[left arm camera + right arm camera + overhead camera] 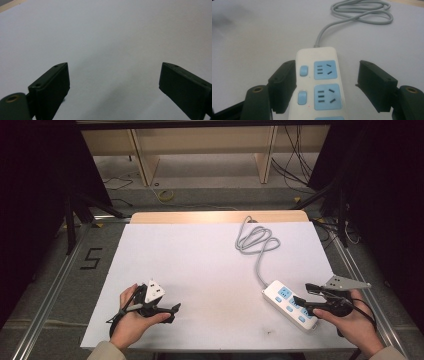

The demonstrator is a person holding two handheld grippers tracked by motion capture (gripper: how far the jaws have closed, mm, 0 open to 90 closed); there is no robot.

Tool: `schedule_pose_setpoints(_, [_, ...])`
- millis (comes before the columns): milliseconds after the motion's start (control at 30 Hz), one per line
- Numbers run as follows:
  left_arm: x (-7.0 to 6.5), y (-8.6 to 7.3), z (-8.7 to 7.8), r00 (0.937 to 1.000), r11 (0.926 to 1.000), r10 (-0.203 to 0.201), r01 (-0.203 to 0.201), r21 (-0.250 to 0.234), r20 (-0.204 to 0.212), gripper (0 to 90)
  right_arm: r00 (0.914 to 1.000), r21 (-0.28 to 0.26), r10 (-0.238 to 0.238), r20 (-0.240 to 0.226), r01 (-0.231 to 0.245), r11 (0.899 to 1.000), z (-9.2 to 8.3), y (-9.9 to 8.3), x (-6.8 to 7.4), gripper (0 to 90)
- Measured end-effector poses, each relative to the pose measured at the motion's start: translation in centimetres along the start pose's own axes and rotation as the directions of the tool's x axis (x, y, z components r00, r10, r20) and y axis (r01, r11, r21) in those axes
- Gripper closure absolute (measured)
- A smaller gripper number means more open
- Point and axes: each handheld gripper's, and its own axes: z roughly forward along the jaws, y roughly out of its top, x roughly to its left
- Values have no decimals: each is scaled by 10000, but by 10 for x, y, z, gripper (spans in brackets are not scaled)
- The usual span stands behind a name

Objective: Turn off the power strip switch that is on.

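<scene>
Black fingers (283,86) of the right gripper (327,87) stand spread to either side of the white power strip (319,82). In the right gripper view the strip lies between them: the finger at nine o'clock sits right against the strip's edge beside its blue switches, while the finger at three o'clock stands off from it with bare table showing in the gap. Nothing is clamped. In the high view this gripper (306,294) hovers over the strip's near end, at about four o'clock on the white table (200,265), held in the person's right hand (350,320).

At about eight o'clock on the table, the left gripper (172,312) rests in the left hand (131,320), well apart from the strip. Its own view shows both fingers (51,86) released and wide, with plain white surface between them.

Farther off, the power strip (291,305) runs aslant, its blue sockets facing up. From its far end a grey cord (257,242) leads toward twelve o'clock and gathers in loose loops near the table's far edge, at roughly one o'clock. Beyond the table lie a grey floor and pale wooden shelving (200,150).
</scene>
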Motion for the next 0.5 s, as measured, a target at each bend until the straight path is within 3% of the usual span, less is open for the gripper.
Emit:
schedule_pose_setpoints(367, [0, 1, 2, 9999, 9999, 53, -52, 97, -111, 112, 9999, 553, -93, 48, 90, 9984, -3, 5, 0, 507])
schedule_pose_setpoints(500, [0, 0, 3, 9999, 9999, 19, -18, 112, -121, 121, 9992, 755, -395, 100, 386, 9964, -4, 8, 1, 640])
